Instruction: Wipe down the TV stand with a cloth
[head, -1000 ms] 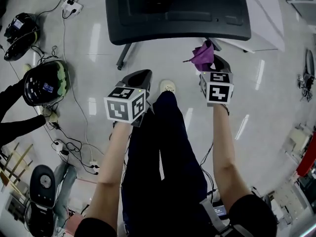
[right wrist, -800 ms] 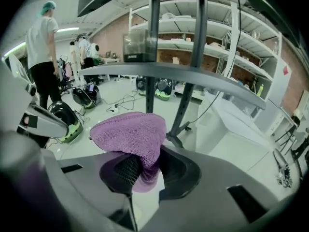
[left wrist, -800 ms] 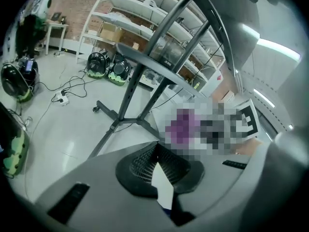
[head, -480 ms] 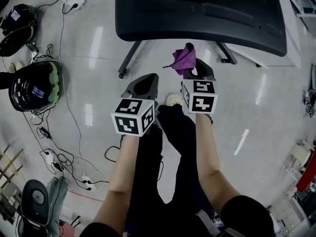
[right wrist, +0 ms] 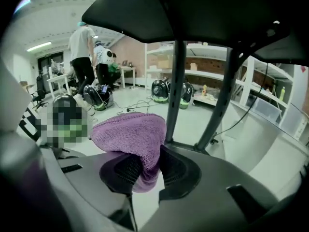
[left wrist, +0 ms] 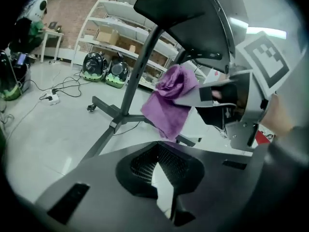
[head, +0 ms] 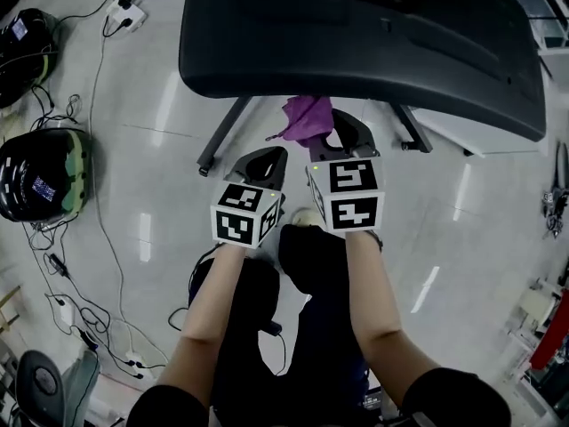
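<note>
Glossy pale floor (head: 462, 203), with shelving (left wrist: 116, 33) behind. The dark TV stand (head: 356, 43) runs off-frame. My right gripper (right wrist: 145, 170) pinches the purple cloth (right wrist: 133, 132) near its front edge. My left gripper (left wrist: 157, 146) is closed and empty.

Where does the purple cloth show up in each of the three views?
Head view: purple cloth at upper centre, just under the near edge of the black panel.
Left gripper view: right of centre, hanging from the right claw.
Right gripper view: lower centre, pinched between that claw's jaws, bulging up and left.
Shared landmark: the black panel on its slanted legs sits above the cloth in all three views.
</note>
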Tool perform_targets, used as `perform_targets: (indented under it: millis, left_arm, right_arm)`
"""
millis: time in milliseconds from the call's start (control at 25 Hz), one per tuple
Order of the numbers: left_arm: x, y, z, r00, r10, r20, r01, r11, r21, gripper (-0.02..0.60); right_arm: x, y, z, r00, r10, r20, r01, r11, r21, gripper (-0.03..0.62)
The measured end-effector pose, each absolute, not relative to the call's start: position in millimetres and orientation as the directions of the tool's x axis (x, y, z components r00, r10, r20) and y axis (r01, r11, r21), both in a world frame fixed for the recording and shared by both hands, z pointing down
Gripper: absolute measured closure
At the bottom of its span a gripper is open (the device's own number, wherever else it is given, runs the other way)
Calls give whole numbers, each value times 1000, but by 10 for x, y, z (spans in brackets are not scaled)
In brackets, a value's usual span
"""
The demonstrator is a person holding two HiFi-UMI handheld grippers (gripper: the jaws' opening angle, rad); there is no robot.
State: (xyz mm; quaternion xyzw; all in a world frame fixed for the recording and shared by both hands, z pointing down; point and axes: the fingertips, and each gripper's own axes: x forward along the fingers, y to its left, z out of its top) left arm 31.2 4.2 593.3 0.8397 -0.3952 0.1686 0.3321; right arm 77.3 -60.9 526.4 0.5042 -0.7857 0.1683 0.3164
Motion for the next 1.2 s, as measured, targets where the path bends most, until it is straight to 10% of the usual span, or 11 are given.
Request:
perform_targets:
  millis: [680,1200]
  left_arm:
    - [571,-949,6227,737,-590,330,-676,-636,373,575]
    - [585,-832,6497,747,-597,293,-662,-620,422,575]
  right_arm:
    - [781,-1268,5345,-314,-740,595,-791,550,268,497]
    - [411,-1882,5064,-388,-866,317,-403,468,786,497]
